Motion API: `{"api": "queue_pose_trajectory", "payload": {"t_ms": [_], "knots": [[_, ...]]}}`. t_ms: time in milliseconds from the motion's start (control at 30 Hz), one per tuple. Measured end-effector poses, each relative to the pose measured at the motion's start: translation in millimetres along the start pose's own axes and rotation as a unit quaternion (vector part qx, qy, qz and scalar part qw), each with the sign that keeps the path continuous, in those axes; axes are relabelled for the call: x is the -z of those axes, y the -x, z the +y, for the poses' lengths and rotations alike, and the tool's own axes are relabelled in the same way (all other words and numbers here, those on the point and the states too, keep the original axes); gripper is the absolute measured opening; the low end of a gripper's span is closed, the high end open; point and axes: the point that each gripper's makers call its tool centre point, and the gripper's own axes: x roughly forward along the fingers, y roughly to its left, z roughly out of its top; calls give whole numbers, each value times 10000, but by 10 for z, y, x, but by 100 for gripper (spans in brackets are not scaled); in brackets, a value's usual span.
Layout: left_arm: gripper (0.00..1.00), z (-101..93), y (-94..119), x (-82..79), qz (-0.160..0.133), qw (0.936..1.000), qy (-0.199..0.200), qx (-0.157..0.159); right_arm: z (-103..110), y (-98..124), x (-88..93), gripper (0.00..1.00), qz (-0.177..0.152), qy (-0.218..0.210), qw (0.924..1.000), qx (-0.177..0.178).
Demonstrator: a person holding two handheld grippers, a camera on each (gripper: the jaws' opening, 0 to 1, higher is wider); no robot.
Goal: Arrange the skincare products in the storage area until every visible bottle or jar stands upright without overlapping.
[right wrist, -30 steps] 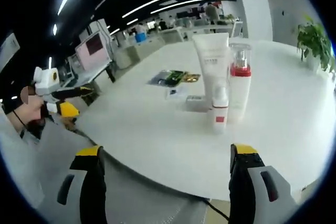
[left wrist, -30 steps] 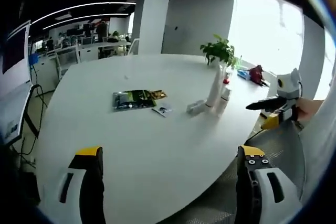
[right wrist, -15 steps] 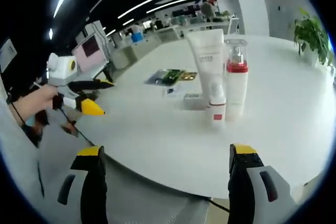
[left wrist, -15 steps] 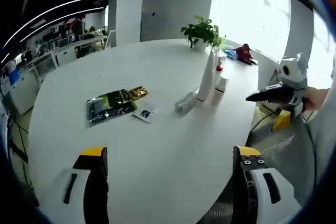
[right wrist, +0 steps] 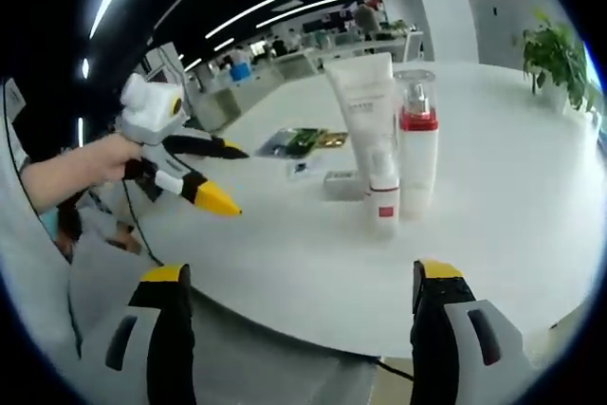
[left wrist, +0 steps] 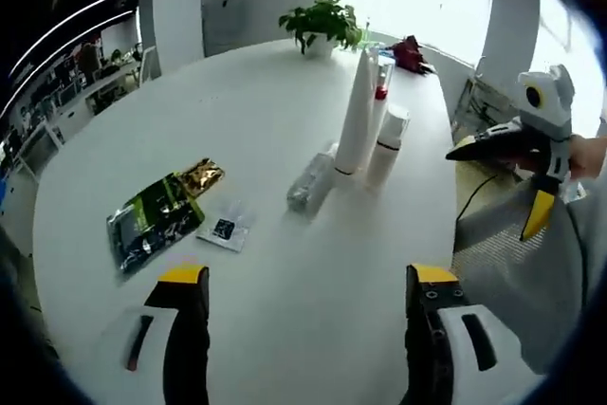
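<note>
White table [left wrist: 285, 329], bottles [left wrist: 365, 130] beyond open L tongs [left wrist: 299, 329]

The round white surface [left wrist: 285, 263] carries a green foil packet [left wrist: 152, 220], lying flat, with a smaller gold foil packet [left wrist: 200, 176] touching its far end. Just beside them lies a small clear sachet with a dark square [left wrist: 224, 230], ahead of the left tool's view. At the surface's far edge stand a green leafy potted plant [left wrist: 322, 18] and, near it, a dark red object [left wrist: 410, 52], too small to identify.
</note>
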Motion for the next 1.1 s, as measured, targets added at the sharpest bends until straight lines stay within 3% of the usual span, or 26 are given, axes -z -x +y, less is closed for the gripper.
{"api": "queue_pose_trajectory", "payload": {"t_ms": [233, 500, 833, 1100], "knots": [[72, 1, -303, -166, 113, 9987, -438, 226, -35, 7, -17, 95, -66, -173, 9998, 52], [63, -15, -622, -191, 375, 9932, -1005, 462, -61, 5, -26, 95, -94, -295, 9994, 133], [57, 39, -982, -300, 729, 9871, -1321, 532, -85, 7, -19, 94, -91, -411, 9990, 169], [53, 36, -1146, -416, 871, 9820, -1569, 593, -104, 6, -14, 94, -89, -472, 9986, 200]]}}
